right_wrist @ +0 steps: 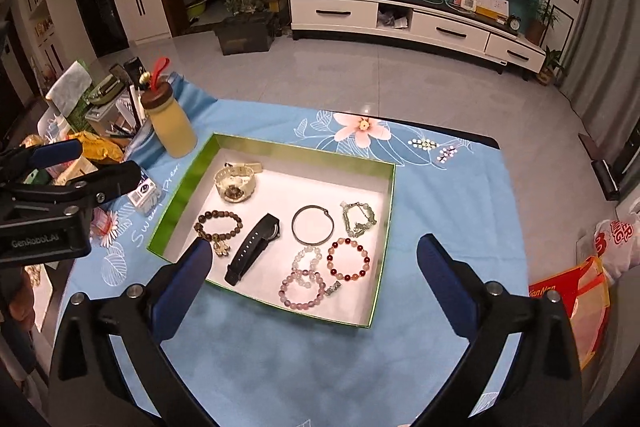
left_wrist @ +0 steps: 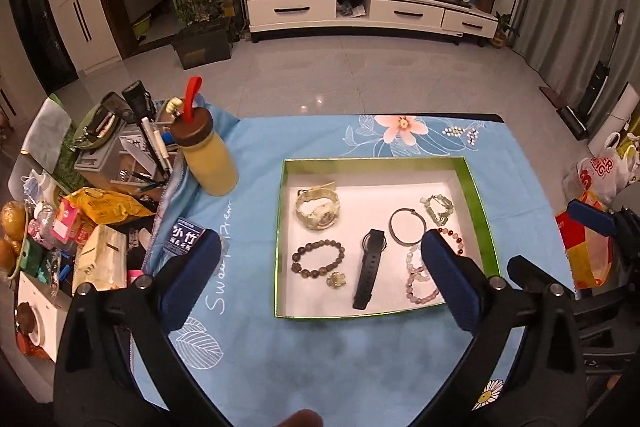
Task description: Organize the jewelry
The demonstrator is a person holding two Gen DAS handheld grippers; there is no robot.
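Hovering above the table (right_wrist: 280, 347), both tongs are standing wide open and are carrying nothing. The left tongs (left_wrist: 320, 283) and the right tongs (right_wrist: 316, 283) are both looking down at the green box (right_wrist: 182, 183), and no piece is lying between their fingers.

All the jewelry I can see is lying inside this box. The cream watch (right_wrist: 235, 183) is sitting at the far left corner, the brown bead bracelet (right_wrist: 218, 225) is near the left wall, the black watch (right_wrist: 254, 255) is lying in the middle, and the thin metal bangle (right_wrist: 312, 225) is just beside it. At the right the red bead bracelet (right_wrist: 349, 259), the pink bead bracelet (right_wrist: 303, 287) and the pale bracelet (right_wrist: 308, 259) are crowding together; the pink and the pale ones are touching or overlapping.

I am thinking the main danger is in this crowded corner. If the tongs are closing on one bracelet there, a neighbour is probably coming up with it and then dropping outside the box. Round beads are also slipping easily from wide fingers. The box looks light, so a push on its wall is likely shifting it on the blue cloth (right_wrist: 440, 195). The yellow bottle (left_wrist: 212, 163) is standing near the left tongs, and a careless swing is perhaps knocking it over.
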